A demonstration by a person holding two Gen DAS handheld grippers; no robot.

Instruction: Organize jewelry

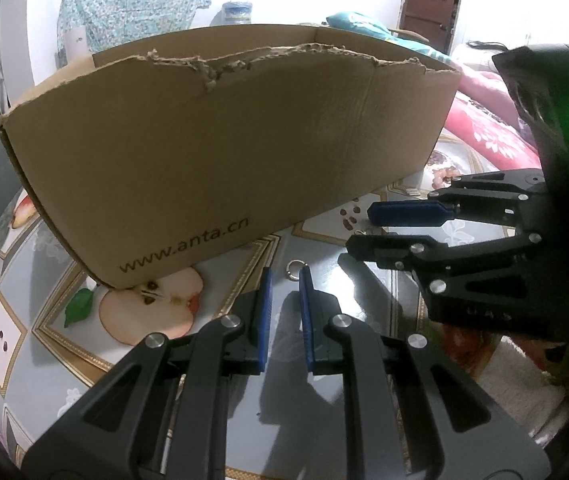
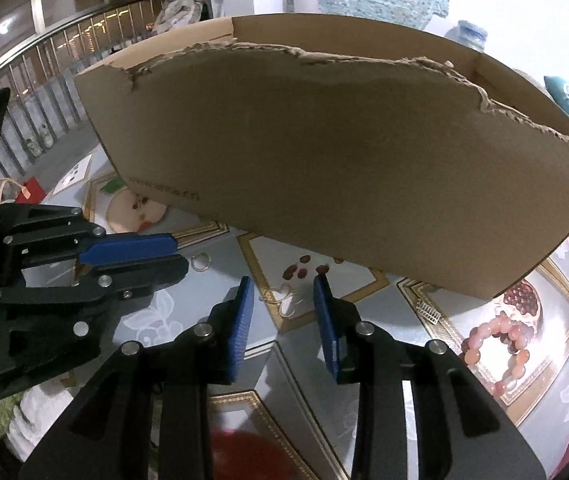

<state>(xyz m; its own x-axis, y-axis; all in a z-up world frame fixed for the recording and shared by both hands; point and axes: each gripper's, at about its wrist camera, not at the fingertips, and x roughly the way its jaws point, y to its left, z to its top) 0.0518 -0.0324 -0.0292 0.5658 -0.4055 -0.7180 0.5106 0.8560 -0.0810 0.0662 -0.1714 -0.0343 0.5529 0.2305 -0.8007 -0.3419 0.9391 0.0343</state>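
Observation:
A small silver ring lies on the table just ahead of my left gripper, which is open and empty; the ring also shows in the right wrist view. My right gripper is open and empty over a thin gold chain piece. A pink bead bracelet lies to its right, with a small silver comb-like piece between. The right gripper shows in the left wrist view, the left gripper in the right wrist view. A brown cardboard box stands behind both.
The table wears a glossy fruit-print cloth. The box has a torn top edge and fills the far side. A pink floral blanket lies to the right. A railing runs behind on the left.

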